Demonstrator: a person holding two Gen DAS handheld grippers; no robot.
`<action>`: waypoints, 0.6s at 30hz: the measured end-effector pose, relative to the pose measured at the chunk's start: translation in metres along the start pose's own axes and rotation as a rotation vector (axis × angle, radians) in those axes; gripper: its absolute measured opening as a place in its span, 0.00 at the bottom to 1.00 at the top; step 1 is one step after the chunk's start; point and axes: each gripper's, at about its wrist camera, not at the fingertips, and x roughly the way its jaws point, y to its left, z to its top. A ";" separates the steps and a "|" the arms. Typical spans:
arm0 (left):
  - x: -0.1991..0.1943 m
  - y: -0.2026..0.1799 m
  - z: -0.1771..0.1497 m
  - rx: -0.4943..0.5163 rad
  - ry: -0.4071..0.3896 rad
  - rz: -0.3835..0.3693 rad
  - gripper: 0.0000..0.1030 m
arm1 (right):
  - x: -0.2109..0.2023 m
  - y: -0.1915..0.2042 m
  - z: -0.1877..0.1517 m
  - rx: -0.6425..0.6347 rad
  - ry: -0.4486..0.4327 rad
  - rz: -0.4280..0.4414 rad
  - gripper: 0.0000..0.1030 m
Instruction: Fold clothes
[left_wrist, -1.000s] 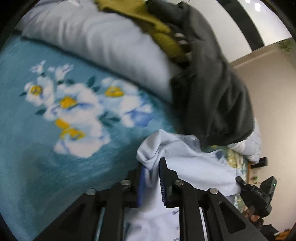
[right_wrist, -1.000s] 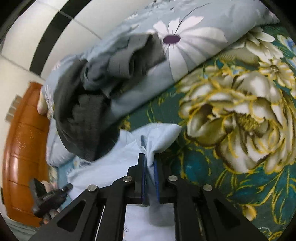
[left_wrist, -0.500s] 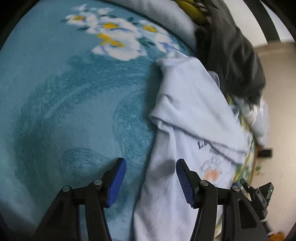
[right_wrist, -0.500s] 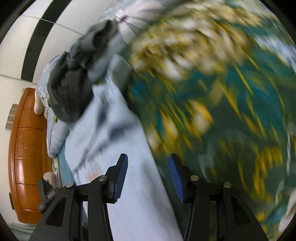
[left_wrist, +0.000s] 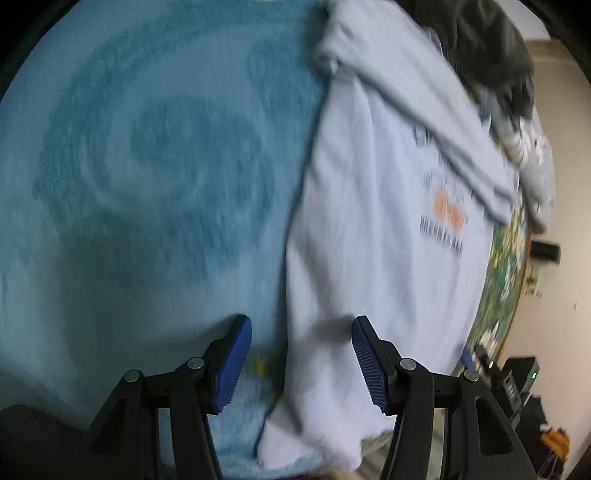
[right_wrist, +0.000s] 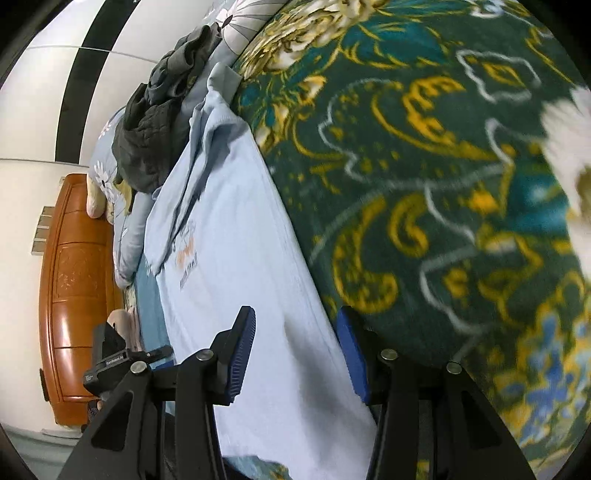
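A pale blue T-shirt (left_wrist: 373, 206) with an orange and dark print lies lengthwise on the bed, its top part folded down over the chest. My left gripper (left_wrist: 301, 363) is open above the shirt's near left edge, nothing between its blue pads. In the right wrist view the same T-shirt (right_wrist: 236, 236) stretches away from me, and my right gripper (right_wrist: 295, 354) is open over its near right edge. The other gripper (right_wrist: 110, 362) shows at the lower left of that view, with a hand behind it.
A teal blanket (left_wrist: 147, 166) covers the bed left of the shirt, and a dark green floral blanket (right_wrist: 424, 166) lies to its right. Dark grey clothes (right_wrist: 147, 136) are piled on pillows at the far end. A wooden headboard (right_wrist: 74, 277) stands beyond.
A second ago both grippers were shut on the shirt's upper corners near the pillows. They let go, opened, and drew back toward the shirt's near end.
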 end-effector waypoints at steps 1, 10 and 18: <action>0.000 -0.001 -0.005 0.015 0.012 0.011 0.59 | -0.002 -0.002 -0.005 -0.002 0.003 -0.001 0.46; -0.003 -0.008 -0.046 0.151 0.116 0.107 0.57 | -0.020 -0.009 -0.031 -0.025 -0.005 -0.022 0.46; 0.021 -0.007 -0.059 0.150 0.140 0.281 0.42 | -0.023 -0.010 -0.044 -0.035 0.013 -0.048 0.46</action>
